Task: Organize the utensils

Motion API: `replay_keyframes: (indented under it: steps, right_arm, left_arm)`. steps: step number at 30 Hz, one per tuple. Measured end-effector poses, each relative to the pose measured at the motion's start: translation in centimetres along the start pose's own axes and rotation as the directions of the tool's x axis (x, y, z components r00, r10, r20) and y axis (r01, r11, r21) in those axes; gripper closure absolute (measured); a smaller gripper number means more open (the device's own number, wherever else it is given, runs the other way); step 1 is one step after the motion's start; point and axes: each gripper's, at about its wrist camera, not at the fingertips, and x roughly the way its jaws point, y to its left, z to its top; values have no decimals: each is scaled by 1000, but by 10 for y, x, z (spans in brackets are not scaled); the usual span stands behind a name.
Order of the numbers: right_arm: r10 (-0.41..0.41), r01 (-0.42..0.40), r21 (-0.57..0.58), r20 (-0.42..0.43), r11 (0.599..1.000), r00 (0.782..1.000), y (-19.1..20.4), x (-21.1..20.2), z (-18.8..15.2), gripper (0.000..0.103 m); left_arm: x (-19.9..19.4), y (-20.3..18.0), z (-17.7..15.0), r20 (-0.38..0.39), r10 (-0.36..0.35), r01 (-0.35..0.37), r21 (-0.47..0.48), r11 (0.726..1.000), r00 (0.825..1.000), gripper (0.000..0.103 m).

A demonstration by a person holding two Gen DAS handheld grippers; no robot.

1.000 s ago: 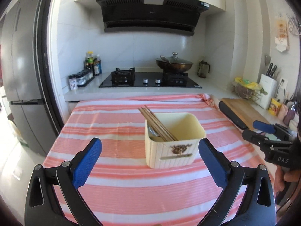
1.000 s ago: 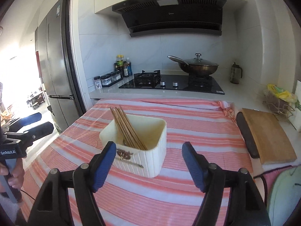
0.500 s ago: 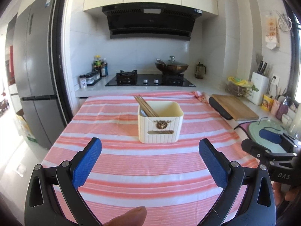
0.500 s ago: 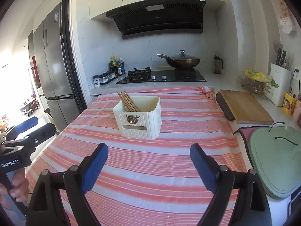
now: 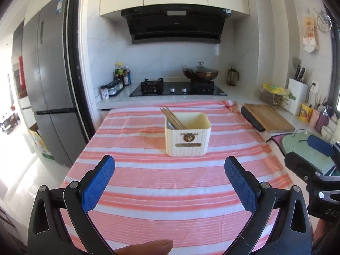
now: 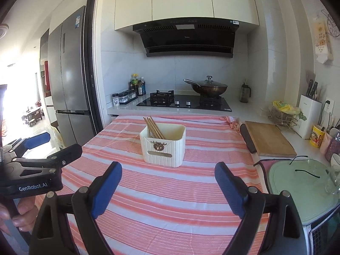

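Note:
A cream utensil holder (image 5: 187,136) (image 6: 163,145) stands upright in the middle of the pink-and-white striped tablecloth (image 5: 170,182) (image 6: 170,191). Brown chopsticks (image 5: 172,118) (image 6: 153,128) lean in its left side, with a grey spoon (image 5: 170,125) beside them. My left gripper (image 5: 169,165) is open with nothing between its blue pads, well short of the holder. My right gripper (image 6: 168,172) is open too and holds nothing. Each gripper shows at the edge of the other's view.
Behind the table runs a counter with a black gas hob (image 6: 184,103), a lidded wok (image 6: 209,88) and spice jars (image 6: 125,96). A wooden cutting board (image 6: 268,138), a green lid (image 6: 301,186) and a knife block (image 6: 309,115) lie right. A grey fridge (image 6: 70,89) stands left.
Both grippers have drawn back from the holder and risen a little; it now looks smaller and farther. The right gripper's jaws stand wider than a second ago.

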Motion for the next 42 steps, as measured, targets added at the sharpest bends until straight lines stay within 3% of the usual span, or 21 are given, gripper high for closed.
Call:
replay_keyframes:
  steps: [7,29,42]
  right_arm:
    - [-43,43,-18,-18,999,999,4,-8,2,12]
    - [11,-11,-30,-7,999,1000,26,-42,1,12]
    - [0,0,-25,-3,1000,1000,25,-45,2,12]
  left_arm:
    - [-9,2,-3,3,22,-21,-8,1000,1000,0]
    - [-34,3,-2,38,4,-4,-7,1000,999,0]
    - [-29,1,-2,23,3,-3,-5,1000,1000,0]
